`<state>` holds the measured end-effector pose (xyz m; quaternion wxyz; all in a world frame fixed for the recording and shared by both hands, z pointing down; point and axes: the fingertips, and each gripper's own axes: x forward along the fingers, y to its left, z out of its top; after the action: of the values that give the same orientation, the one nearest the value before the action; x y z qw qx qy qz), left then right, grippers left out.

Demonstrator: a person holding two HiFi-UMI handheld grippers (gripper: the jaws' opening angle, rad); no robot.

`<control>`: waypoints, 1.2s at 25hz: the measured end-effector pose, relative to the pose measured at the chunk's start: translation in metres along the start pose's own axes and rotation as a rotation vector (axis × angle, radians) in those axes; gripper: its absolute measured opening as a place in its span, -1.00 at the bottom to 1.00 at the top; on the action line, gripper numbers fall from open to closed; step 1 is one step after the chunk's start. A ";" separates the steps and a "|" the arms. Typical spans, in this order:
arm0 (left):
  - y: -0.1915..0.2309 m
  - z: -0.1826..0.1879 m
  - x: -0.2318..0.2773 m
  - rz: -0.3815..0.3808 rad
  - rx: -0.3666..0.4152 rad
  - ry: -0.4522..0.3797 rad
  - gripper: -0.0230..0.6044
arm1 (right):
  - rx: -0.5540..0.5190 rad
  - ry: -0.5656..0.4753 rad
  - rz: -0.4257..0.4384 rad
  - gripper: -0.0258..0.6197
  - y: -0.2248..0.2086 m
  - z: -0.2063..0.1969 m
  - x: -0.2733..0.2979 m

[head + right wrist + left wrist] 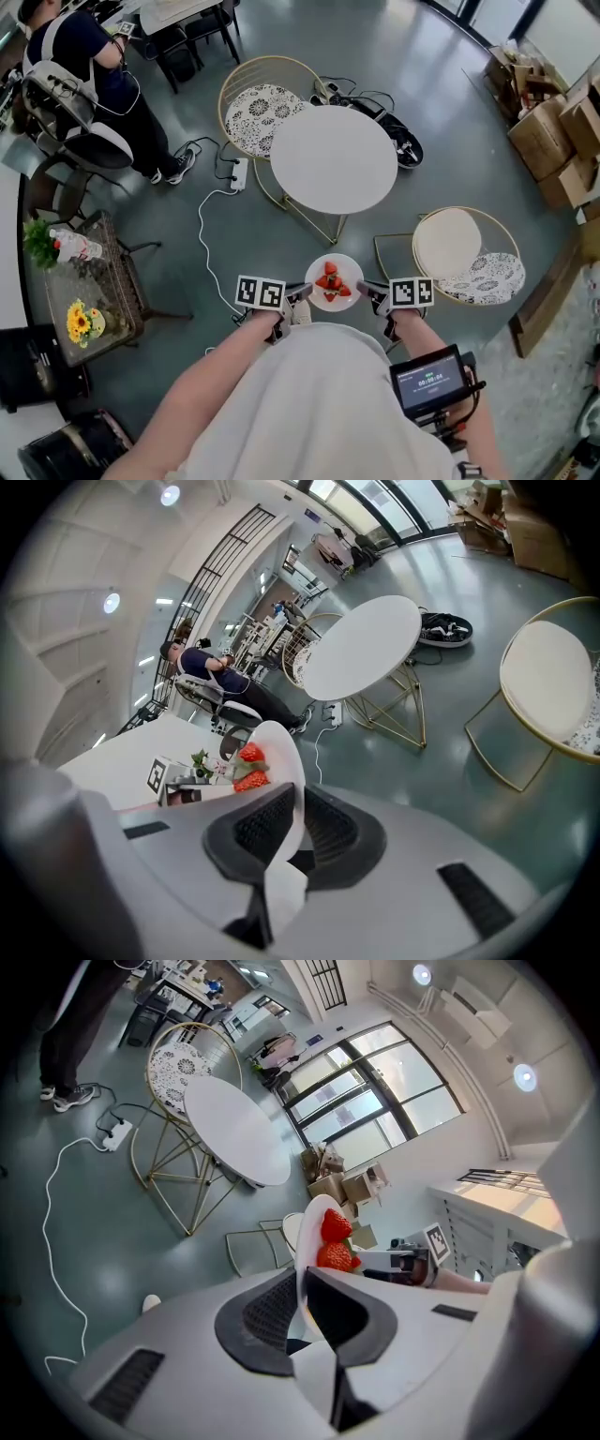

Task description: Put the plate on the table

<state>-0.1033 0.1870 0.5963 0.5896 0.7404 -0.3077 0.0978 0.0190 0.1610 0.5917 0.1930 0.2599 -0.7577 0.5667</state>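
White plate of strawberries hangs between the left gripper and right gripper, each clamped on its rim. The table lies at twelve o'clock, well apart, equally near both.

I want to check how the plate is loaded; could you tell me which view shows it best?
The head view: it looks down on the whole round plate, strawberries on top, held between the left gripper and right gripper. Each gripper view shows the plate only edge-on, its rim clamped in the jaws.
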 end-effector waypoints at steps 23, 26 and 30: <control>0.068 0.098 -0.025 0.090 -0.070 -0.063 -0.88 | -0.054 0.102 0.059 -0.86 0.013 0.095 0.097; 0.071 0.124 -0.017 0.100 -0.078 -0.080 -0.88 | -0.072 0.120 0.065 -0.86 0.009 0.125 0.103; 0.073 0.157 -0.003 0.117 -0.091 -0.085 -0.88 | -0.078 0.136 0.071 -0.86 0.000 0.160 0.107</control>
<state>-0.1813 0.0333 0.6096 0.6023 0.6970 -0.3794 0.0864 -0.0649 -0.0112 0.6091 0.2337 0.1858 -0.7732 0.5595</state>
